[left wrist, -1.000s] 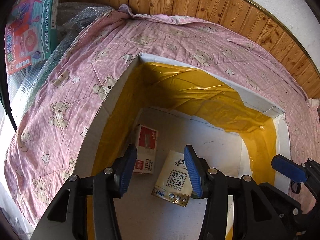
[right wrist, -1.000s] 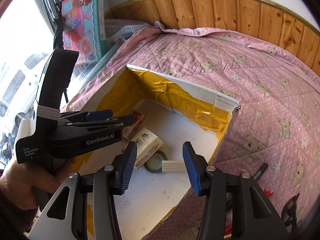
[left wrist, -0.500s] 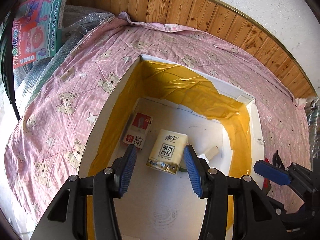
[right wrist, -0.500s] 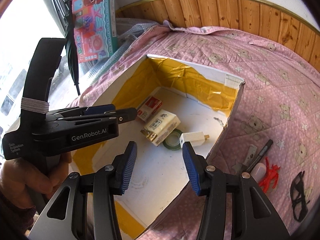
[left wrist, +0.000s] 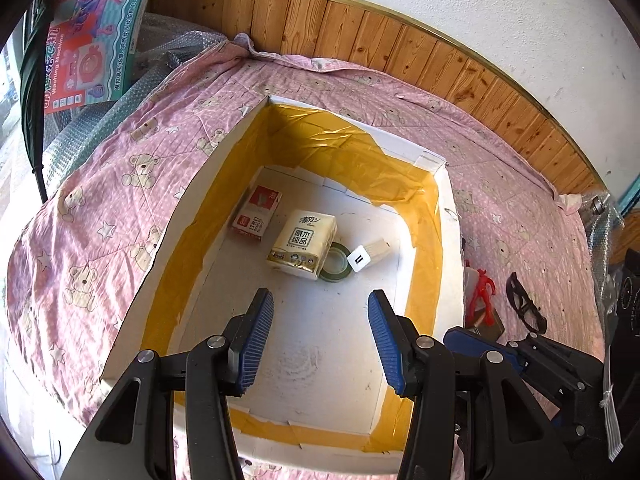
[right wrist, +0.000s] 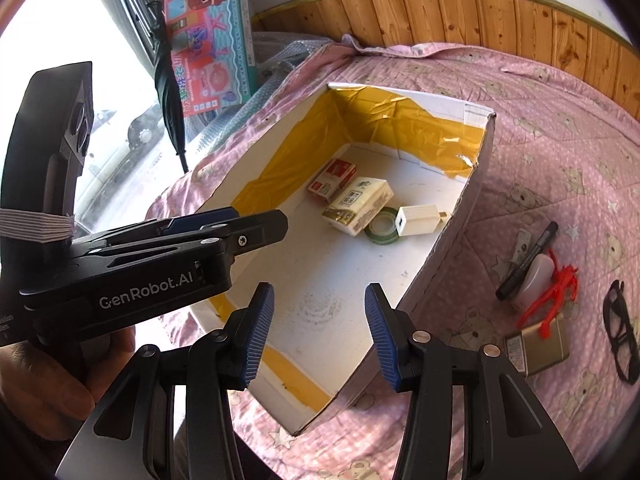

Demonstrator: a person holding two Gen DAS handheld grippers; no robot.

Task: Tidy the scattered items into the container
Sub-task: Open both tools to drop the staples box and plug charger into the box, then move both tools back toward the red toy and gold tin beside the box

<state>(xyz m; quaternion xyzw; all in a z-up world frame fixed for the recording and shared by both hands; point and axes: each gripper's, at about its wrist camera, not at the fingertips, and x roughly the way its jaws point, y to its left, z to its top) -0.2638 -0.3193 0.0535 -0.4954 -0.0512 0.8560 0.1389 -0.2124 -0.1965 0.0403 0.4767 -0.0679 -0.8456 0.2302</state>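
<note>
A white box (left wrist: 192, 216) (right wrist: 476, 184) lined with yellow tape lies on a pink bear quilt. Inside it rest a red-and-white pack (left wrist: 256, 216) (right wrist: 332, 178), a tissue pack (left wrist: 302, 244) (right wrist: 358, 204), a green tape roll (left wrist: 336, 268) (right wrist: 382, 230) and a white adapter (left wrist: 368, 254) (right wrist: 420, 220). My left gripper (left wrist: 320, 340) hangs open and empty above the box. My right gripper (right wrist: 320, 336) is open and empty over the box's near corner. On the quilt right of the box lie a black marker (right wrist: 528, 260), a red figure (left wrist: 482, 292) (right wrist: 556, 292), a gold box (right wrist: 538, 344) and black glasses (left wrist: 524, 304) (right wrist: 622, 336).
A toy box (left wrist: 88, 32) (right wrist: 212, 36) and bubble wrap (left wrist: 168, 48) stand at the far left by a window. A wooden panel wall (left wrist: 400, 52) runs behind the bed. A hand (right wrist: 44, 380) holds the left gripper's body (right wrist: 140, 280) at the left of the right wrist view.
Both grippers have risen and pulled back from the box, so more of its inside and the quilt shows. The loose items right of the box have come into view.
</note>
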